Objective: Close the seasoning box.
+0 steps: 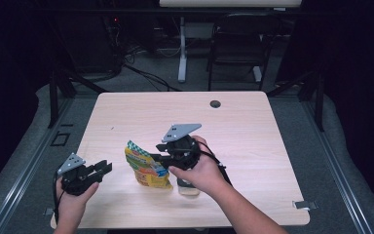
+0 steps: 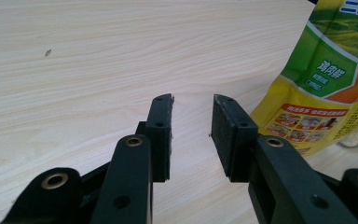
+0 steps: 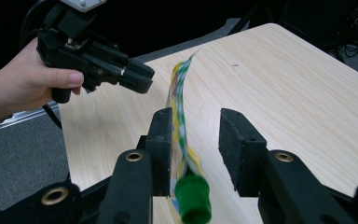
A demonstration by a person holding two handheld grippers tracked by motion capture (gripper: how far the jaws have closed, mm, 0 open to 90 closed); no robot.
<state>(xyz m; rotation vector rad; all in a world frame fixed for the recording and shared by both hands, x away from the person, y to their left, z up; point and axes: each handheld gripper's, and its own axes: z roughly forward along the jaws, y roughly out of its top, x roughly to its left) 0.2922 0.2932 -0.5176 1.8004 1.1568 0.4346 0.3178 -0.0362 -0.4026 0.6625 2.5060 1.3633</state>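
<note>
From above, the yellow snack pouch [image 1: 147,168] is standing near the table's [image 1: 243,126] front edge. The left gripper [image 2: 192,122] is waiting beside it, jaws apart and empty. The right gripper [image 3: 196,140] is sitting open around the pouch's green cap [image 3: 192,196], ready to pinch.

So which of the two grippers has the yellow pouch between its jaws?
The right gripper: the pouch stands between its open jaws. The left gripper sits apart, beside the pouch.

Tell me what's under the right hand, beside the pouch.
A small pale, dark-topped object lies on the table right of the pouch. The right hand covers most of it, so I cannot identify it.
</note>
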